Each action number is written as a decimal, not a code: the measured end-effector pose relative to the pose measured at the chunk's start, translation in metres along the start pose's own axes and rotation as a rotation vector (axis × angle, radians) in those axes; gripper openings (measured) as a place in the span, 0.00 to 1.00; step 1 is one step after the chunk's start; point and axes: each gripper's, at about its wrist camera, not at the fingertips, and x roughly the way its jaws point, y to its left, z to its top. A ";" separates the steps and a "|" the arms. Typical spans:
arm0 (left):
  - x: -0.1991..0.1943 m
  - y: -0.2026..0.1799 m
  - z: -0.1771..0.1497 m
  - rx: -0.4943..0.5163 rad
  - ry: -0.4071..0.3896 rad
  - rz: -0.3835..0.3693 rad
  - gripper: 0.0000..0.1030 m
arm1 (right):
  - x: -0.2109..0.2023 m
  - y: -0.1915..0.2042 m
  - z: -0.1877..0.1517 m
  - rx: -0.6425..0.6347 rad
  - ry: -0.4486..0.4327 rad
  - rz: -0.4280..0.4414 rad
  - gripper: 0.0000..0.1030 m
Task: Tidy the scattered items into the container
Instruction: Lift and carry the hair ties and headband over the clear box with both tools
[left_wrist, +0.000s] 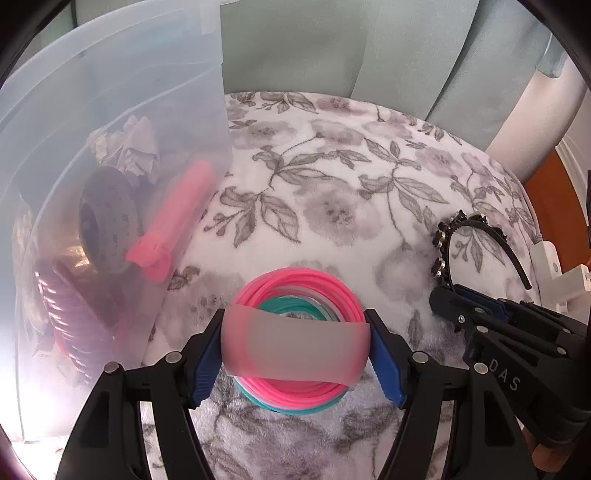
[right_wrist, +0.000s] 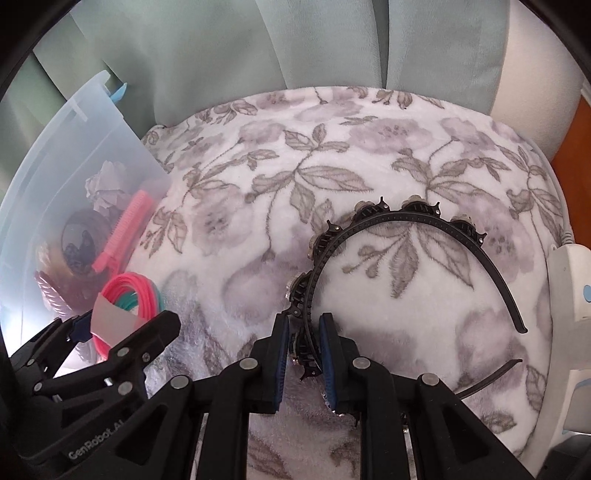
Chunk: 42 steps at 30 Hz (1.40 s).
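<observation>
Between the blue pads of your left claw (left_wrist: 297, 354), in the left wrist view, sits the coil of pink and teal plastic cord with a pale paper band around it (left_wrist: 299, 332). The pads press on the band's two ends, so the claw is grasping the coil, just right of the translucent plastic storage bin (left_wrist: 110, 92). Expect it to be very light and springy: the loops can slip against each other, so the band looks like the right place to grip. Squeeze harder and the coil would probably just flatten. Inside the bin you can see a pink comb-like clip (left_wrist: 173, 218), a crumpled paper piece (left_wrist: 129, 147) and a dark round item (left_wrist: 107, 221).

On the near part of the grey-flowered white fleece blanket (right_wrist: 258, 166), in the right wrist view, your right claw (right_wrist: 303, 354) is clenched on the near left end of the black plastic headband with small clips and stones along it (right_wrist: 406, 218). The rest of the band arcs away to the far right, lying on the blanket. It should be light and stiff but bendy, and held at one end it will likely swing, so lift slowly. The little clips look fragile and could snag the fleece.
</observation>
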 end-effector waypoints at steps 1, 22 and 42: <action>-0.003 0.000 -0.001 0.003 0.000 -0.002 0.70 | 0.000 0.000 0.000 0.006 -0.001 -0.005 0.17; -0.124 0.004 -0.050 0.078 -0.074 -0.060 0.70 | -0.121 0.011 -0.025 0.300 -0.266 0.318 0.13; -0.208 0.032 -0.050 0.041 -0.211 -0.226 0.70 | -0.223 0.055 -0.049 0.297 -0.461 0.344 0.13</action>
